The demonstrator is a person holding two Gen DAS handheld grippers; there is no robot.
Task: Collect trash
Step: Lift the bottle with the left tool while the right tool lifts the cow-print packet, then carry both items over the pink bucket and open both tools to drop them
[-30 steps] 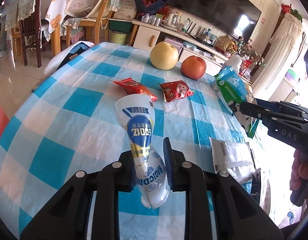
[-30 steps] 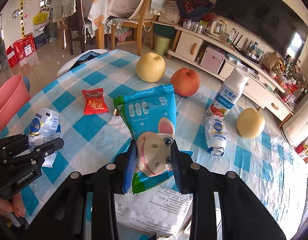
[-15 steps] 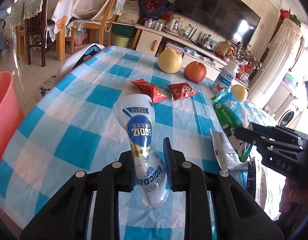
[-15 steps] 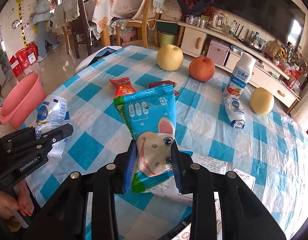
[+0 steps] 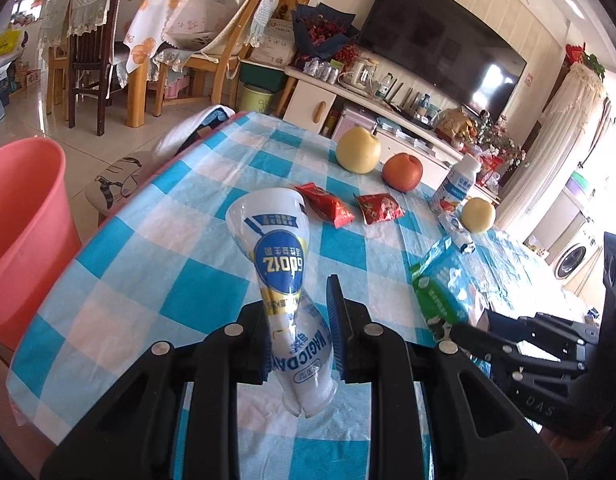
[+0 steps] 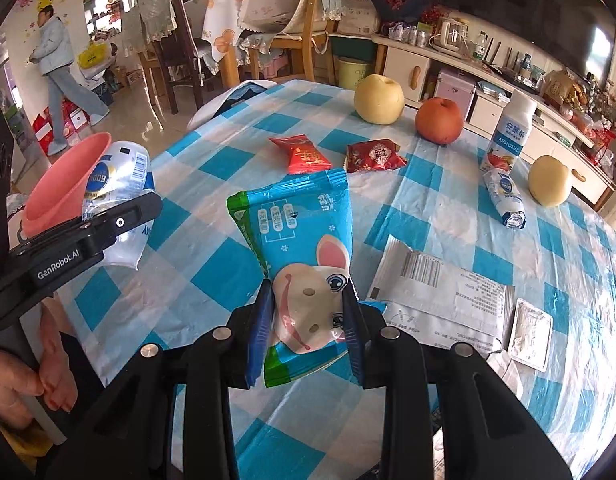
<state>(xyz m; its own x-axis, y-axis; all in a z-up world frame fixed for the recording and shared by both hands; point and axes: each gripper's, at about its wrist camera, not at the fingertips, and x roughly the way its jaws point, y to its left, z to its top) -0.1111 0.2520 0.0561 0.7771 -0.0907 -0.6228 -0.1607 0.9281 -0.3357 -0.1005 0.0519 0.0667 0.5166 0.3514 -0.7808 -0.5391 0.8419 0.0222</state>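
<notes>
Left gripper [image 5: 297, 322] pinches a crumpled white-and-blue plastic pouch [image 5: 281, 276], right gripper [image 6: 308, 320] a blue rabbit-print wrapper [image 6: 303, 240], both lifted clear, probably bound for the pink plastic bin [image 5: 19, 216] at left.

Pear [image 6: 378, 99] beside apple [image 6: 439, 120] on tablecloth [image 6: 211, 264].

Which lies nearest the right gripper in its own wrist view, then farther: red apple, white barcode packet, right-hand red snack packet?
From the right gripper:
1. White barcode packet, just right.
2. Right-hand red snack packet, mid-table.
3. Red apple, far edge.
</notes>
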